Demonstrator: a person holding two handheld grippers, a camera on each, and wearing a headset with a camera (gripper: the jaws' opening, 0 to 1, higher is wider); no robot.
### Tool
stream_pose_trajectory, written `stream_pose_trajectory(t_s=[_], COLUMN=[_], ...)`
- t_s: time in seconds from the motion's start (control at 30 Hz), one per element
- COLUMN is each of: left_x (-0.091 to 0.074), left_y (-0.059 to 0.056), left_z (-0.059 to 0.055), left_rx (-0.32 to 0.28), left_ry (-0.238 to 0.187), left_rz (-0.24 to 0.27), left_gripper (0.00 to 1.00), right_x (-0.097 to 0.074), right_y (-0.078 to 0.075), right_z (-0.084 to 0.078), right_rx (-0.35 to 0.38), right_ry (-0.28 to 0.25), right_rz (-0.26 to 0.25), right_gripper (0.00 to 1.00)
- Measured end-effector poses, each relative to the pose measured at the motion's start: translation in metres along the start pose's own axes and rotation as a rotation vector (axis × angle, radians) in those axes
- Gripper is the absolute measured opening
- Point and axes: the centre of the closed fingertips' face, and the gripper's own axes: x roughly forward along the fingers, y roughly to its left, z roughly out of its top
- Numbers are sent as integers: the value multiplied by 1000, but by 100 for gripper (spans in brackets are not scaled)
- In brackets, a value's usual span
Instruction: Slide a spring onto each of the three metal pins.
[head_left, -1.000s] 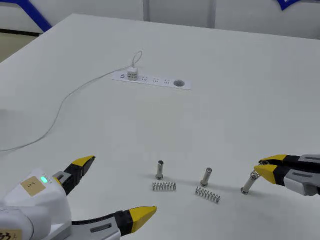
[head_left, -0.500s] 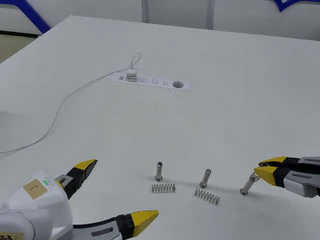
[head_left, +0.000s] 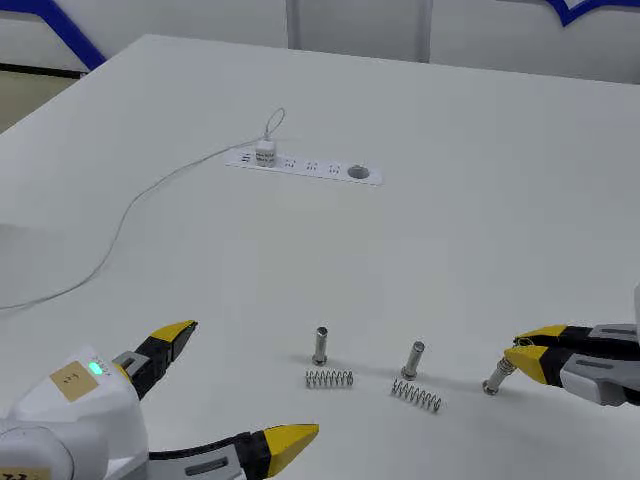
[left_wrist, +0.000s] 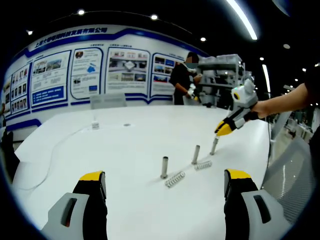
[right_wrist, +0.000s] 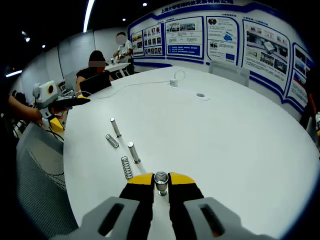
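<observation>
Head view: your right gripper is clamped on a spring at the top of a tilted pin, whose foot is on the table. Your left gripper has its jaws wide apart. Ahead of it stand the near pin and the mid pin, each w/ a loose spring lying just beside it: near spring, mid spring.

Left gripper view: jaws spread. The near pin is straight ahead between the tips, the mid pin & tilted pin beyond, w/ the right gripper at the tilted pin's top.

Right gripper view: jaws pinch the spring, seen end-on at the tips. Both upright pins & loose springs lie ahead-left.
</observation>
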Motion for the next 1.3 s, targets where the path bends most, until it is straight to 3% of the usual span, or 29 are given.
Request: stream_pose_trajectory(t_s=[0.9, 1.3], left_x=[1, 1], left_y=[0, -2], left_z=[-7, -8], left_rx=[10, 18], left_ry=[31, 36], left_rz=[-1, -6], left_gripper=[99, 99], right_x=[24, 24], right_y=[-3, -3], right_z=[-31, -32], right_rx=[-21, -34], right_ry=[79, 79], right_rz=[-5, -7], right_gripper=[11, 12])
